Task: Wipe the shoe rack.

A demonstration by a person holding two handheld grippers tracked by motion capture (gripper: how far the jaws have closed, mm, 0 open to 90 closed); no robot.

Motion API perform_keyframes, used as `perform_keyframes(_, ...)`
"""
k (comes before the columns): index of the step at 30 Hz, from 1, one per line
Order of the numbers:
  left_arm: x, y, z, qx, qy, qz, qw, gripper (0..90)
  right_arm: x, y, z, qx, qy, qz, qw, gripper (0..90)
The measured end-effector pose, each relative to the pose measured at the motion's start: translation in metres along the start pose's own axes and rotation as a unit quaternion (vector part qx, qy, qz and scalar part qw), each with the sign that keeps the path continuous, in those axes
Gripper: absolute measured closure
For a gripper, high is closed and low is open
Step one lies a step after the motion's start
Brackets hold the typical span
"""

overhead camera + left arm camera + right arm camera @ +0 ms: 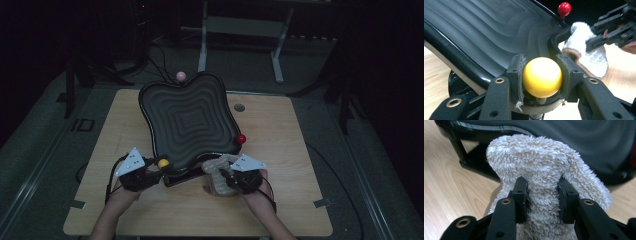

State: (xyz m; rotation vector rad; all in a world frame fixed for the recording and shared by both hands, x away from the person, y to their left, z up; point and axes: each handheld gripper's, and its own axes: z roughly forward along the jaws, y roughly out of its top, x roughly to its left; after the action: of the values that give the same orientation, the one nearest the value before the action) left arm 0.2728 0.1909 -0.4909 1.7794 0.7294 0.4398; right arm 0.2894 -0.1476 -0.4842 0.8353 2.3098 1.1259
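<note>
A black wavy-ridged tray [187,117] stands tilted on a dark stand [471,162] on the wooden table. Ball knobs stick out from its rim: pink [181,75] at the far edge, red [241,138] at the right, yellow [163,163] at the near left. My left gripper [156,170] is shut on the yellow knob [542,77], with a pad on each side of it. My right gripper [226,176] is shut on a white fluffy cloth [541,167], which it holds against the tray's near edge. In the left gripper view the cloth [586,57], the right gripper [610,27] and the red knob [564,8] sit to the right.
Bare wood of the table [280,165] lies to the right of and in front of the tray. A small round grommet [239,107] sits in the tabletop at the back right. A metal frame [240,30] and cables stand on the dark floor behind the table.
</note>
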Motion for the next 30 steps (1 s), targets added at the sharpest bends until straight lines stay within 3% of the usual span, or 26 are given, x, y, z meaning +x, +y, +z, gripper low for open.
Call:
perform_keyframes(3, 0.000, 0.000, 0.000, 0.000, -0.002, 0.000, 1.0000, 59.5, 0.000, 0.001, 0.003, 0.000, -0.001, -0.002, 1.0000, 64.9)
perform_keyframes(5, 0.000, 0.000, 0.000, 0.000, -0.003, -0.001, 1.0000, 59.6, 0.000, -0.005, 0.013, 0.018, 0.008, 0.008, 0.9998, 64.9)
perform_keyframes(7, 0.000, 0.000, 0.000, 0.000, -0.004, -0.001, 1.0000, 59.6, 0.003, -0.004, 0.014, 0.022, 0.011, 0.001, 0.9997, 64.8)
perform_keyframes(12, 0.001, 0.000, -0.001, 0.000, -0.007, -0.002, 1.0000, 59.5, 0.007, 0.007, 0.010, 0.005, 0.015, -0.007, 0.9998, 64.8)
perform_keyframes(17, 0.002, -0.001, -0.001, -0.001, -0.013, -0.006, 0.9999, 59.6, 0.006, 0.002, 0.023, 0.023, 0.020, 0.000, 0.9995, 64.9)
perform_keyframes(23, 0.002, -0.001, -0.001, 0.000, -0.015, -0.005, 0.9999, 59.6, 0.012, 0.014, 0.020, 0.009, 0.023, -0.015, 0.9996, 64.9)
perform_keyframes(26, 0.002, -0.001, -0.001, -0.001, -0.015, -0.005, 0.9999, 59.6, 0.011, 0.012, 0.023, 0.011, 0.025, -0.011, 0.9996, 65.0)
perform_keyframes(27, 0.002, -0.001, -0.001, -0.001, -0.015, -0.005, 0.9999, 59.6, 0.011, 0.009, 0.029, 0.025, 0.034, -0.004, 0.9991, 65.0)
perform_keyframes(30, 0.003, -0.001, -0.001, -0.003, -0.016, -0.004, 0.9999, 59.6, 0.016, 0.016, 0.025, 0.017, 0.041, -0.009, 0.9990, 65.0)
